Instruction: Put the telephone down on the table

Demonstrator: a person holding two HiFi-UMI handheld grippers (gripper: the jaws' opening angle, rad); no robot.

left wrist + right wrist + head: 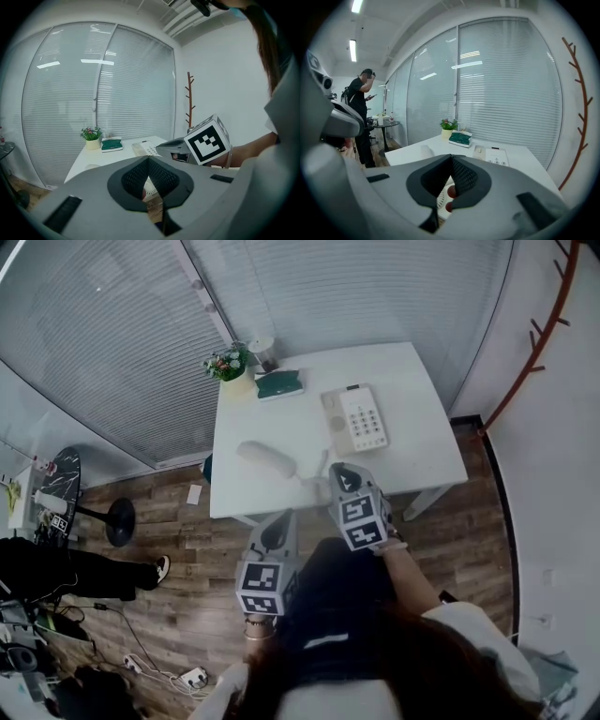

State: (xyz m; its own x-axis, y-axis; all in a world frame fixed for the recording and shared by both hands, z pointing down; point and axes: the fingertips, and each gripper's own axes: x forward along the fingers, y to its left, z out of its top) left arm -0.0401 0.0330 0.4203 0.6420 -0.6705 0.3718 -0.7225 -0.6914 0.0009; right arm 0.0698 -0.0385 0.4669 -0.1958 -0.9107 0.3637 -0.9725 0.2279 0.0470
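The right hand-held gripper [451, 158] is clenched, its two jaws pressed together with nothing between them. In the head view its tip hangs over the near edge of the white bench [422, 390]. The left hand-held gripper [149, 159] is clenched and empty as well. It sits at about 7 o'clock from the right one, off the bench's near edge and above the wooden floor [178, 596].

The telephone handset [267, 460] lies flat on the bench, free of both jaws, at about 10 o'clock from the right tip and near it. A cord [314, 480] runs from its nearer end toward the right tip. The telephone base [356, 418], with its keypad facing up, rests on the bench at roughly 12 o'clock from that tip, apart from the handset.

Farther out, toward 11 o'clock, a green box [279, 383] lies by the far edge. A potted plant [228, 364] stands just left of it at the far left corner. Closed blinds [112, 334] cover the glass walls behind. A bare, branch-like coat stand [536, 329] rises at 2 o'clock. A person [361, 112] in dark clothes stands well off at 9 o'clock in the right gripper view.
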